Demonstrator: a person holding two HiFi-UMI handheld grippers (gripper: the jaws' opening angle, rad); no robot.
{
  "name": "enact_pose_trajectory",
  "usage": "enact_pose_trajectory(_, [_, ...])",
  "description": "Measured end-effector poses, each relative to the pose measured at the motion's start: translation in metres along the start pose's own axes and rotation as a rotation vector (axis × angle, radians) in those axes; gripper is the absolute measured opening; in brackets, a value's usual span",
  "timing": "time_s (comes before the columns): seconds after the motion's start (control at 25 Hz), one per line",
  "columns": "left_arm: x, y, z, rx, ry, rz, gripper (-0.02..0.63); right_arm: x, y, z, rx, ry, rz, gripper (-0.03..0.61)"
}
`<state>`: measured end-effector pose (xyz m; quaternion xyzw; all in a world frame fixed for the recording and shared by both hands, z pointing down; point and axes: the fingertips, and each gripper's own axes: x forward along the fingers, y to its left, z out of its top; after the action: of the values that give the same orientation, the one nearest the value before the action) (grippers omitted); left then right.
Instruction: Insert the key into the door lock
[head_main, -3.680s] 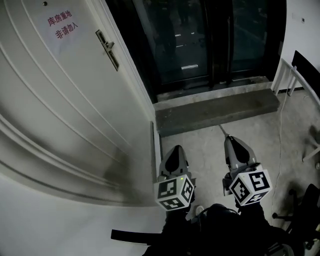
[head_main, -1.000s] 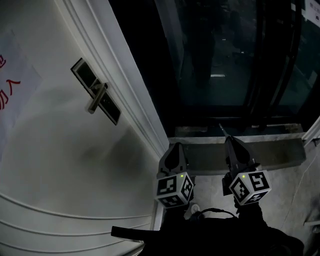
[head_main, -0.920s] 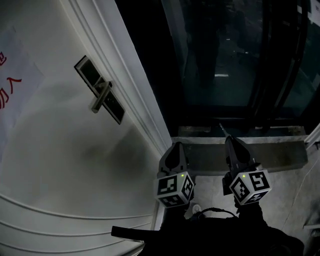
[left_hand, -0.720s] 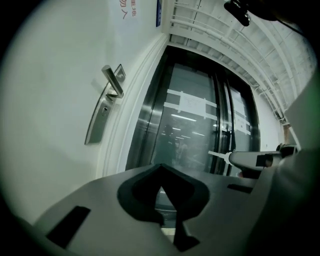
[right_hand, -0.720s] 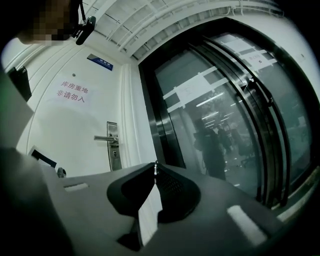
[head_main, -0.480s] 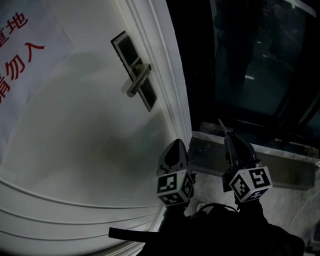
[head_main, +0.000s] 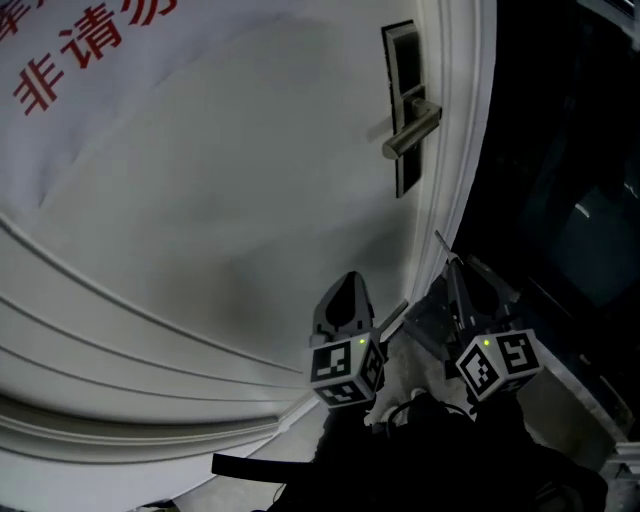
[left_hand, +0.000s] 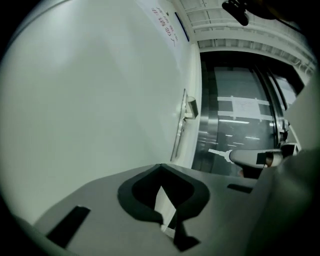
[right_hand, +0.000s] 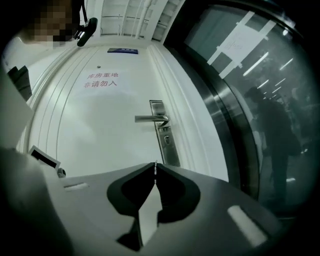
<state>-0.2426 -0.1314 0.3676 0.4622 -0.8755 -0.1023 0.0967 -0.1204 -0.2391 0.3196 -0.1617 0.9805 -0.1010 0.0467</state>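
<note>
A white door (head_main: 200, 180) fills the head view, with a steel lock plate (head_main: 402, 100) and lever handle (head_main: 412, 130) at the upper right. My right gripper (head_main: 452, 268) is shut on a thin key (head_main: 439, 242) that points up toward the door's edge, well below the lock. In the right gripper view the key's tip (right_hand: 156, 165) shows between the shut jaws, with the lock plate (right_hand: 165, 135) and handle (right_hand: 150, 119) straight ahead and apart from it. My left gripper (head_main: 345, 280) is shut on nothing, close beside the door face (left_hand: 90, 100).
A paper sign with red characters (head_main: 90, 50) is stuck on the door at upper left. The door's moulded frame (head_main: 462, 150) runs beside the lock. Dark glass panels (head_main: 570, 150) stand to the right. My right gripper's nose and key (left_hand: 216, 151) show in the left gripper view.
The head view has swung onto the door; the lock has slid from the left to the upper right of the picture. Both grippers stay shut and now sit closer to the door.
</note>
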Motion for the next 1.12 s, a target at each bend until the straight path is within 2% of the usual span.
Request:
enact_pose_trajectory(0.2, [-0.022, 0.032, 0.012, -0.026, -0.057, 0.213, 0.002, 0.038, 0.024, -0.002, 0.007, 0.049, 0.209, 0.012])
enact_pose_trajectory(0.4, [-0.036, 0.038, 0.014, -0.041, -0.091, 0.334, 0.002, 0.05, 0.035, -0.004, 0.007, 0.083, 0.338, 0.012])
enact_pose_trajectory(0.8, [-0.045, 0.027, 0.011, -0.031, -0.126, 0.459, 0.002, 0.056, 0.036, -0.002, -0.05, 0.108, 0.493, 0.012])
enact_pose_trajectory(1.12, [-0.035, 0.019, 0.027, 0.027, -0.134, 0.452, 0.002, 0.065, 0.032, 0.003, -0.163, 0.093, 0.535, 0.012])
